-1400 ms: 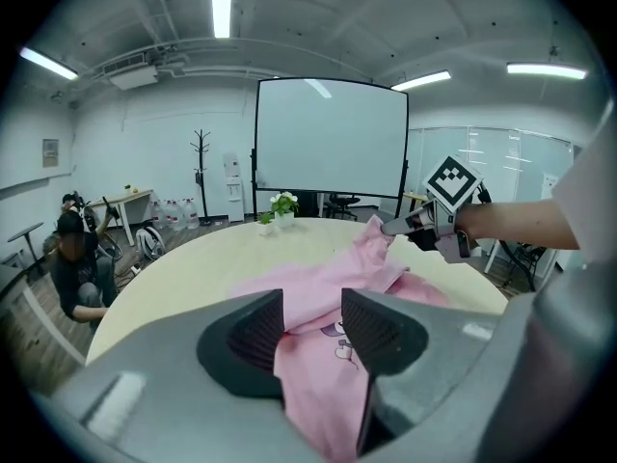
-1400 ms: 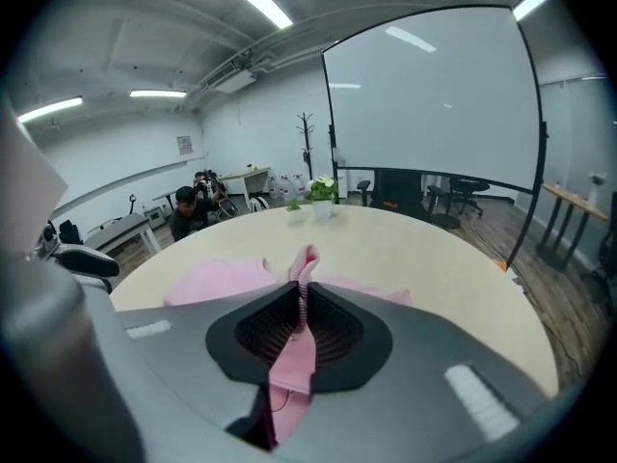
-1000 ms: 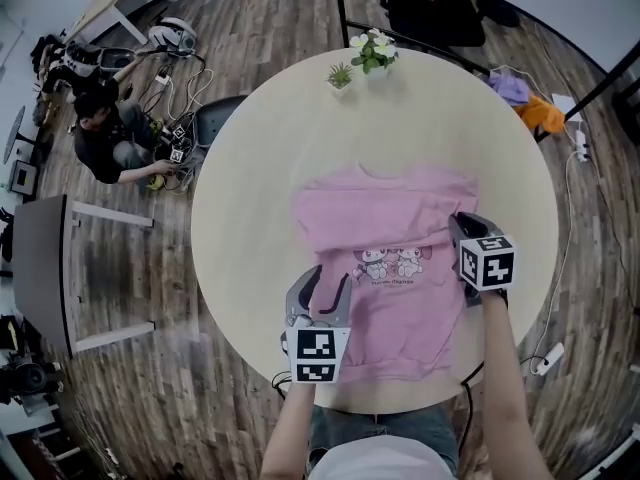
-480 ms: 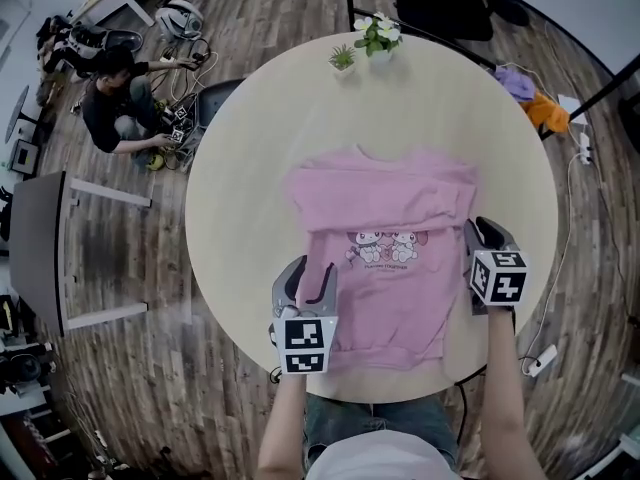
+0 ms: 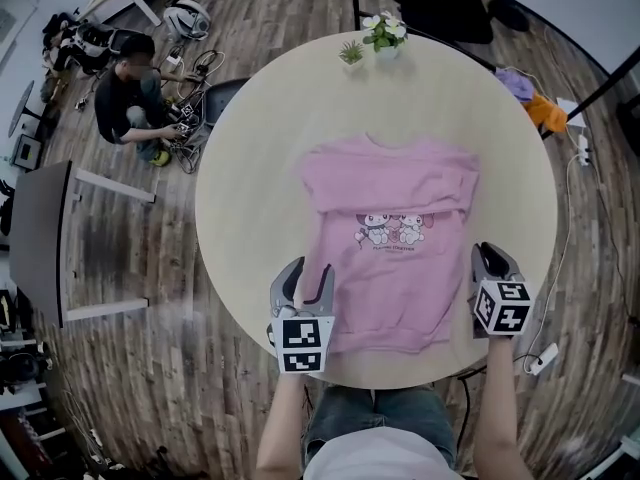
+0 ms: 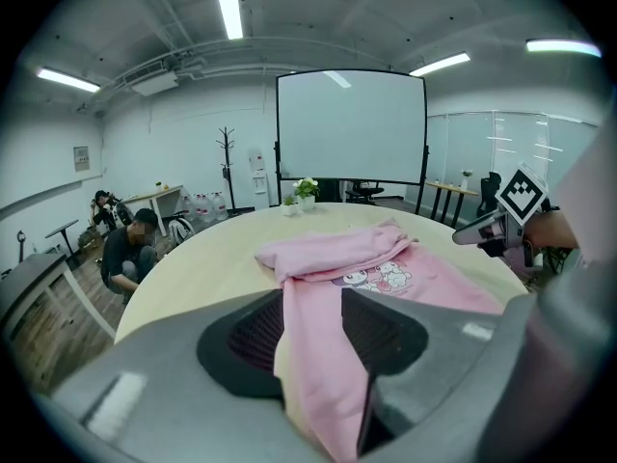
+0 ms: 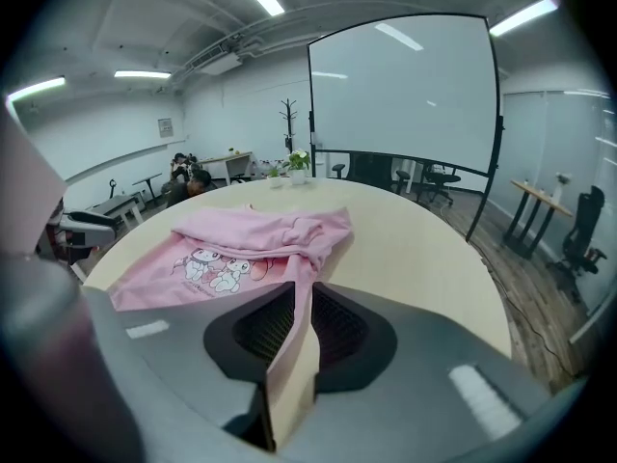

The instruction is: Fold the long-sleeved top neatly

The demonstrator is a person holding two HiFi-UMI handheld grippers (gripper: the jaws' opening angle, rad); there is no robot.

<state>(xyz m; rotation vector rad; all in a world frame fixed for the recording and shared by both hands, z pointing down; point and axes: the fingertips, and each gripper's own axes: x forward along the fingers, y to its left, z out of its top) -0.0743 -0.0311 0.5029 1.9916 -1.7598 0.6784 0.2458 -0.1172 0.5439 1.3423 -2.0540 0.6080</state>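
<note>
pink long-sleeved top (image 5: 395,258) is lying spread on the round tabletop (image 5: 250,158), its left edge running between the wide-apart fingers of the left gripper (image 5: 307,276). the fingers of the right gripper (image 5: 492,258), narrow and just now closing, are framing only bare tabletop beside the right edge, so a one-sided lift is risking dragging the fold askew.

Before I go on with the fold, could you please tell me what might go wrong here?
The sleeves lie loosely bunched across the top; lifting its hem may shake them open. The left gripper is open around the side edge and might catch only one layer.
</note>
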